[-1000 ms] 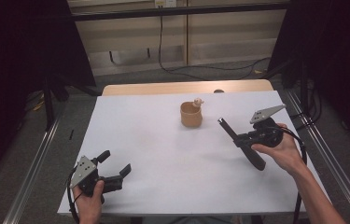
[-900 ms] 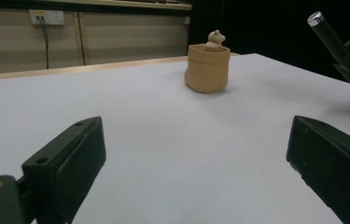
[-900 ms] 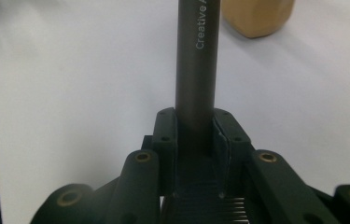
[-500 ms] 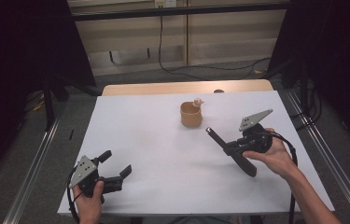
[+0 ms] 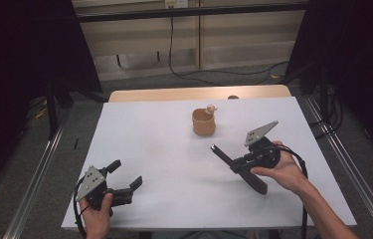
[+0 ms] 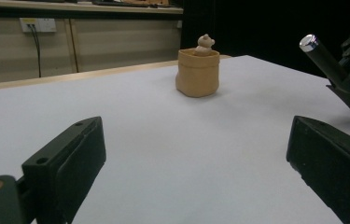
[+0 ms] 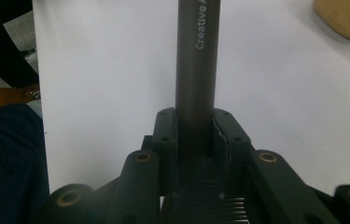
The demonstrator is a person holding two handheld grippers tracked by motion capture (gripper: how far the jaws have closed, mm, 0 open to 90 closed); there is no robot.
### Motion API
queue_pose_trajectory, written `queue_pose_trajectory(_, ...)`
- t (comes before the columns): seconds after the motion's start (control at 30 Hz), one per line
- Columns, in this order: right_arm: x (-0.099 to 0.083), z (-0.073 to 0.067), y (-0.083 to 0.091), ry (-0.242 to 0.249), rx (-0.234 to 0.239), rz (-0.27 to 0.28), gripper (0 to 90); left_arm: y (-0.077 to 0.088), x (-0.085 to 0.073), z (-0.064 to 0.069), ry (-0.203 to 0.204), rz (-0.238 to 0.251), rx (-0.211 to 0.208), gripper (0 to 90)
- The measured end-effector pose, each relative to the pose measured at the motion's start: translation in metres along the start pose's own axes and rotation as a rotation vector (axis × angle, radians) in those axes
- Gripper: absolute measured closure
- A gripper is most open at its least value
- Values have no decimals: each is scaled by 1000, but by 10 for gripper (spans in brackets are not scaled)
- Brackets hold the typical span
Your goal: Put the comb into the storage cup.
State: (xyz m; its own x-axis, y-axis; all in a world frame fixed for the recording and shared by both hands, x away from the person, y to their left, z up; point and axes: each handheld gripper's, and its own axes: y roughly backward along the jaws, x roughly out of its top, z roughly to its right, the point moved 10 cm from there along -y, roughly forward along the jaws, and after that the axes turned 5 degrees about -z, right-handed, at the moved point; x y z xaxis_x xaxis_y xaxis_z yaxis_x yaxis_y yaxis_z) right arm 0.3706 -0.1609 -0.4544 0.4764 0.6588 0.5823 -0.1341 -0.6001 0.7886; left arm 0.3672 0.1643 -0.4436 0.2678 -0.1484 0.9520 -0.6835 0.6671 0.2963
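A dark grey rod (image 5: pixel 224 155) with a silvery tip and white lettering (image 7: pixel 197 56) sticks out from my right gripper (image 5: pixel 239 166), which is shut on its lower end (image 7: pixel 196 122). The rod points toward the table's middle and hangs just above the surface at the right. A tan sack-shaped cup (image 5: pixel 204 122) stands at the far middle, with a small bear figure (image 5: pixel 210 108) at its rim. My left gripper (image 5: pixel 126 173) rests at the near left corner, open and holding nothing (image 6: pixel 196 135). Past its jaws the cup (image 6: pixel 198 74) stands well ahead, with the rod (image 6: pixel 322 56) at the right.
The white tabletop (image 5: pixel 164 149) sits on a wooden table whose edge (image 5: pixel 199 93) shows at the back. Metal rails (image 5: pixel 35 174) run along both sides on the floor. Cables (image 5: pixel 233 74) lie on the floor behind. A blue sleeve (image 7: pixel 4 158) shows at the left of the right gripper view.
My right gripper has carried the rod a little to the left and nearer to the person. The left gripper and the cup have stayed put.
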Motion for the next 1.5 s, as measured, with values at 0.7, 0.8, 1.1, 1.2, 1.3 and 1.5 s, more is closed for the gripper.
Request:
queue_pose_trajectory(0.7, 20, -31, -18, 98, 55, -53, 727, -10, 7, 16, -16, -30, -71, 40)
queue_pose_trajectory(0.8, 20, -35, -23, 109, 63, -87, 727, -11, 9, 20, -20, -29, -87, 39)
queue_pose_trajectory(1.1, 28, -37, -35, 132, 68, -108, 727, -19, 12, 38, -103, -61, -140, 32)
queue_pose_trajectory(1.2, 30, -39, -37, 140, 78, -119, 727, -24, 13, 45, -127, -82, -174, 31)
queue_pose_trajectory(1.3, 34, -40, -36, 151, 79, -133, 727, -30, 16, 53, -136, -91, -207, 29)
queue_pose_trajectory(1.5, 37, -44, -40, 163, 98, -132, 727, -39, 20, 66, -183, -117, -252, 27)
